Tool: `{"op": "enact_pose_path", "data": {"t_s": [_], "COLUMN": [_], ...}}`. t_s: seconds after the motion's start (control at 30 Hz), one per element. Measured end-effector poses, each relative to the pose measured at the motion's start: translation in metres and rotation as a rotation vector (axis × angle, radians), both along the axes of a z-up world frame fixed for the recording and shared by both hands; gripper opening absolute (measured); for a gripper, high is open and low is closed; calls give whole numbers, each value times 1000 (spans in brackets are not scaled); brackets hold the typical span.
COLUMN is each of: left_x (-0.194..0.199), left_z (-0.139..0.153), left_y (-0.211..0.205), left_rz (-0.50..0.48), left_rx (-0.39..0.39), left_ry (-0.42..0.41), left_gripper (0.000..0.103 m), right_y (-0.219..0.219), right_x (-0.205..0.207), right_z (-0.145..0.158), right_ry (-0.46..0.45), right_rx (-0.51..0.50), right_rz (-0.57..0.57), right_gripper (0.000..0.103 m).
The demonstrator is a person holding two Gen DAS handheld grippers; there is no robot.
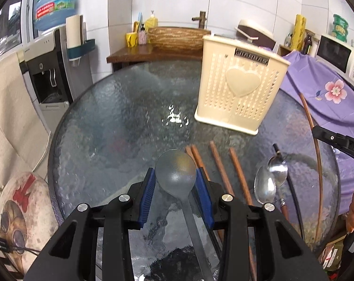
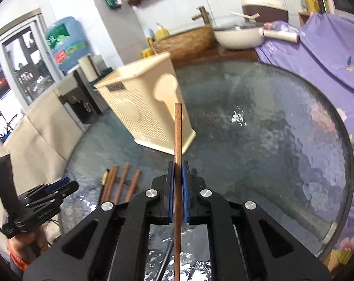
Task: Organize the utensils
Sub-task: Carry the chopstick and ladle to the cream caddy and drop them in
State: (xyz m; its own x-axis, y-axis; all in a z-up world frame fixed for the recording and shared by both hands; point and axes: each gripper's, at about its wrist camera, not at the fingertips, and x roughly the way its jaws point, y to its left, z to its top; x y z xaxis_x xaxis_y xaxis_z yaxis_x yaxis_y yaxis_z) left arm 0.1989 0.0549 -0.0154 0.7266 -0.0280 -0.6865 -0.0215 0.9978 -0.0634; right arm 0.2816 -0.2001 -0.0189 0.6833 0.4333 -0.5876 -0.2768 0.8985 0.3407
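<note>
The left gripper (image 1: 175,182) clamps the bowl of a grey spoon (image 1: 175,172) between its blue pads, low in the middle of the left wrist view; the handle runs back under the tool. The right gripper (image 2: 178,187) is pinched tight on a wooden chopstick (image 2: 178,135), which points up the frame toward the cream holder (image 2: 144,107) standing upright on the glass table (image 2: 270,140). More chopsticks (image 1: 221,171) and two metal spoons (image 1: 270,178) lie on the table in the lower right of the left view, near the spoon.

The step in hand looks like carrying both pieces to the holder. To do it well, lift each clear of the table; bring the chopstick over the holder's open top, tip it toward upright, and loosen only once its end is inside; keep the spoon level until its turn, and avoid nudging the light holder.
</note>
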Motion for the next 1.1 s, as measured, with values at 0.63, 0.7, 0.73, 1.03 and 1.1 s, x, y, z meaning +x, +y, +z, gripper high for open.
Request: {"op": "enact_pose_path", "data": {"t_s": [0.63,0.7,0.73,1.03,1.1], "left_x": [-11,-12,-12,-16,-16], "left_z": [35,34,35,47,50], "left_y": [6,6,6,6,7], "left_rz": [-47,-50,-51,-65,-68], "left_rx": [-56,-60,-63,-73,-82], "left_ry": [-130,-130,-131,-161,-166], "left_gripper": [36,36,36,36,36], "right_y": [-25,-25,-26,-24,-24], "right_x": [-45,-46,-47,-57,-57], "right_z": [52,54,55,69,72], "right_ry": [-149,-152,-155,-188,-193], "right_rx": [7,6,6,-2,-1], "right_rz": [30,30,31,46,49], "right_gripper": [7,7,7,7,7]}}
